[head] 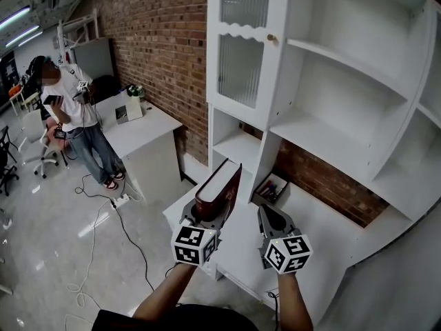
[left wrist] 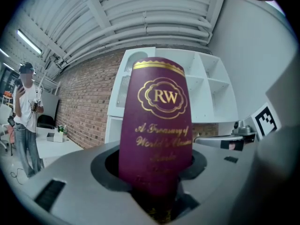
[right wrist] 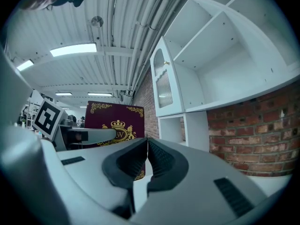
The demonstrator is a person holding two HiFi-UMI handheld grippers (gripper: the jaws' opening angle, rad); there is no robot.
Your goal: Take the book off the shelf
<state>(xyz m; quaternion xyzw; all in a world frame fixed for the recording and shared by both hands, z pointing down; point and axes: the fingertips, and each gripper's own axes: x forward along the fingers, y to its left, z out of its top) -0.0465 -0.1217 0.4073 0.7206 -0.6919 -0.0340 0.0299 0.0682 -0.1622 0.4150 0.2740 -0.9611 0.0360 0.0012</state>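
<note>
The left claw (head: 207, 216) was clenched on the lower end of the dark red book (head: 219, 185), holding it upright with the spine toward that claw, probably so that it would slide out of the shelf (head: 324, 129) cleanly. The book hung clear of the shelf, over the left end of the white counter (head: 241, 243). The right claw (head: 272, 219) was clamped shut on nothing, just beside it. The open shelf compartments looked bare. A small box (head: 270, 187) at the counter's back edge held bits too small to name.

the left gripper (left wrist: 157, 205) clamps a maroon book (left wrist: 157, 139) spine-on, upright; shelf (left wrist: 206, 88) and brick wall (left wrist: 89, 111) behind.
</note>
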